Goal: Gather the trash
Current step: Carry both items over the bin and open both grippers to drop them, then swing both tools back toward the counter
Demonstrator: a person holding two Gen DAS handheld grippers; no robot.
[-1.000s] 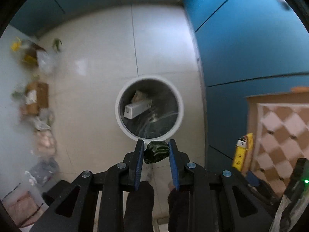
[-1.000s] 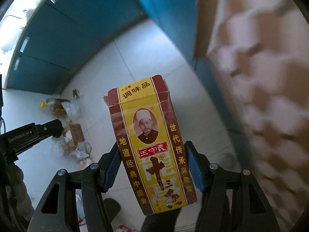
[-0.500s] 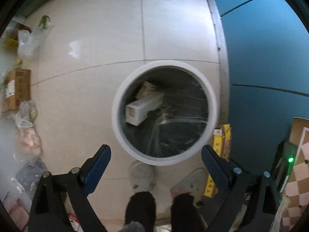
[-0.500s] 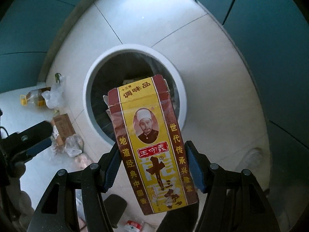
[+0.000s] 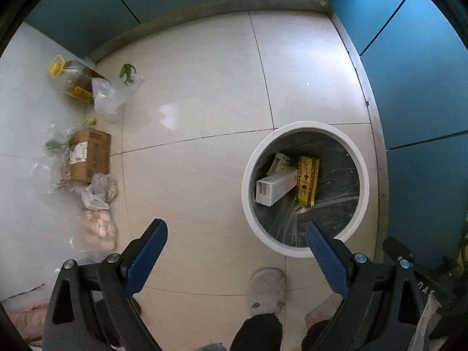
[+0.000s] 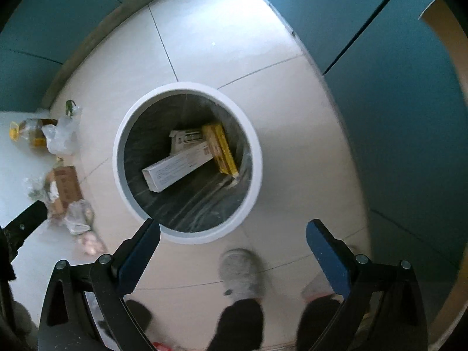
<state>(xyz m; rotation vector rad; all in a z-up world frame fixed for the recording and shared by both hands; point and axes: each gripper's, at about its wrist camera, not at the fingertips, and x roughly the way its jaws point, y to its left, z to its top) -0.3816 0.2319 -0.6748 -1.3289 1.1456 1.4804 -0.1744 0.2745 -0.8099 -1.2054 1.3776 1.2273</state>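
Observation:
A round white trash bin (image 5: 304, 253) with a dark liner stands on the tiled floor; it also shows in the right wrist view (image 6: 187, 235). Inside lie a yellow seasoning box (image 5: 307, 181) (image 6: 220, 149), a long white box (image 5: 275, 185) (image 6: 178, 169) and another pale box (image 5: 279, 161). My left gripper (image 5: 237, 235) is open and empty, above the floor left of the bin. My right gripper (image 6: 234, 234) is open and empty, above the bin's near rim.
Along the left wall lie a cardboard box (image 5: 89, 155), plastic bags (image 5: 111, 96), an oil bottle (image 5: 73, 80) and a bag of pinkish food (image 5: 98, 229). Blue cabinets (image 5: 415, 82) stand right of the bin. The person's slippered feet (image 6: 241, 275) are below.
My left gripper opened and dropped the dark green item, then swung left of the bin. My right gripper moved over the bin and opened; the yellow box now lies inside.

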